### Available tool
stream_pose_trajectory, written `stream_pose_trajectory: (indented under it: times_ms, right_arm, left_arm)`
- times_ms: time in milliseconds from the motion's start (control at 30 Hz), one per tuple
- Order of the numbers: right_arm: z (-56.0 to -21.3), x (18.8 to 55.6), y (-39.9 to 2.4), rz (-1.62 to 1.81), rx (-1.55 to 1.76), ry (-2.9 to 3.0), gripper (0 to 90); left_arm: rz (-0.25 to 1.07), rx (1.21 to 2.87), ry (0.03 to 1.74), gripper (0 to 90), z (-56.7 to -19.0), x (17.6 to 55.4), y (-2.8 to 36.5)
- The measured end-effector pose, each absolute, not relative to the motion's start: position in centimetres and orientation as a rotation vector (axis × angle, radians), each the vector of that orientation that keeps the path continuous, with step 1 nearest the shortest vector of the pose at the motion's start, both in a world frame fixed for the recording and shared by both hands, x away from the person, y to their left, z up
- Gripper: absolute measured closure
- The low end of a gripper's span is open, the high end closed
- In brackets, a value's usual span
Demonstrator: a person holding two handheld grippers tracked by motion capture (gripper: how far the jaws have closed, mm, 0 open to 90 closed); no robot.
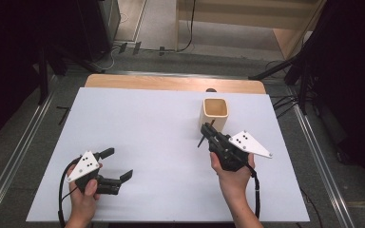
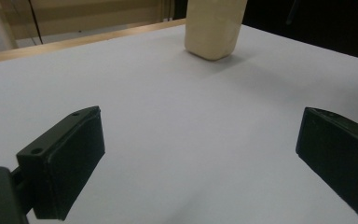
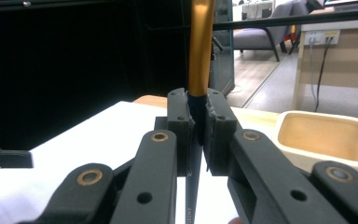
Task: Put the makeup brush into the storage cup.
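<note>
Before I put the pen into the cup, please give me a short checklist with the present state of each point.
1. Right tongs shut on the pen: ok.
2. Pen held firmly, no slipping: cannot tell.
3. Cup upright with open mouth: ok.
4. Inside of cup free of things: ok in the right gripper view, as far as it shows.
5. Left tongs open, holding nothing, apart from the cup: ok.
6. Pen tip already above the cup mouth: not ok, it is beside the cup, on the near side.
</note>
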State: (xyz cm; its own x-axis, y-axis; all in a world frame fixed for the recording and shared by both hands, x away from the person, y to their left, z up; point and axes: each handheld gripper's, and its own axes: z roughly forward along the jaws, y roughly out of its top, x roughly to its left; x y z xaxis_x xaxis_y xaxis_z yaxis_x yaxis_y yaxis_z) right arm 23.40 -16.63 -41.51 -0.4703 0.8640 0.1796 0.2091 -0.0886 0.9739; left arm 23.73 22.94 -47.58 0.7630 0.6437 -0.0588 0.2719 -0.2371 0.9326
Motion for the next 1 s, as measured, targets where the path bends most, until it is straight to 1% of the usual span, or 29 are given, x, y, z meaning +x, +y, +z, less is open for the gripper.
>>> stream_pose_trajectory:
  times_ms: [533, 1000]
  right_arm:
    - [-40.3, 24.9, -17.5, 1.542, 1.163, 1.641, 84.1]
    - [-38.5, 26.9, -18.6, 1.518, 1.171, 1.605, 84.1]
  left_arm:
    - [0.464, 1.814, 0.744, 1.6, -47.6, 23.1, 26.0]
    - [0.496, 1.788, 0.765, 1.6, -47.6, 22.7, 27.8]
